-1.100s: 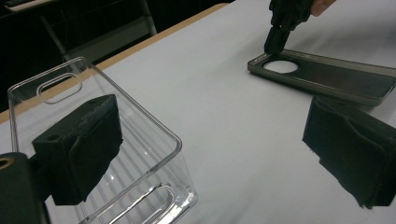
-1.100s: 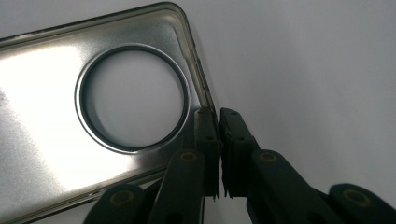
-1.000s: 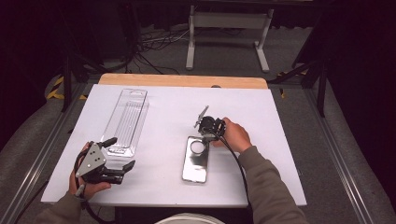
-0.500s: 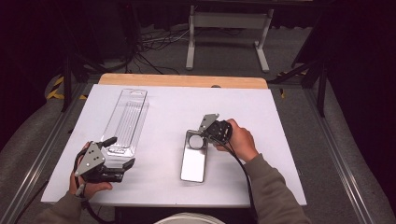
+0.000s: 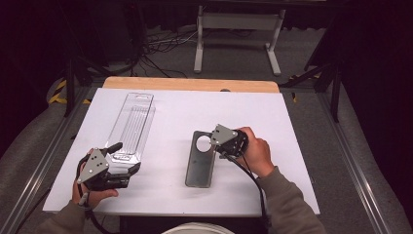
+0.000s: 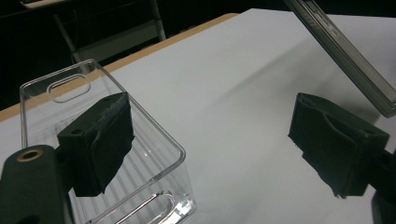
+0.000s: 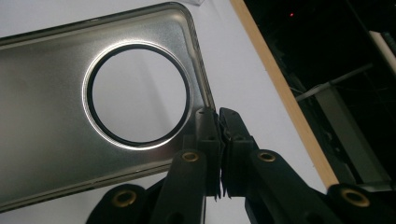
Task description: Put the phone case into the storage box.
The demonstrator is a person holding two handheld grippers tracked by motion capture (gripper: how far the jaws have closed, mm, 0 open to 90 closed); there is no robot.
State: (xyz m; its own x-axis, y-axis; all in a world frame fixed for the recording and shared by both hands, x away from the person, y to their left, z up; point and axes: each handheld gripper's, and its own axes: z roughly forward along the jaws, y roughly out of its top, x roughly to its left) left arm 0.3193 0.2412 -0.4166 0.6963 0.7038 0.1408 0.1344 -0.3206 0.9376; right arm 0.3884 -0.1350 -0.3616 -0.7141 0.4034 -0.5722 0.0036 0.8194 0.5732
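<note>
Grey metal phone case (image 5: pixel 199 163) with round cutout, one end lifted off the table

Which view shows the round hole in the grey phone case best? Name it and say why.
The right gripper view: the round hole is large, sharp and whole, dark-ringed, in the grey phone case. The high view shows it small. The left gripper view catches just the case's edge, no hole.
</note>
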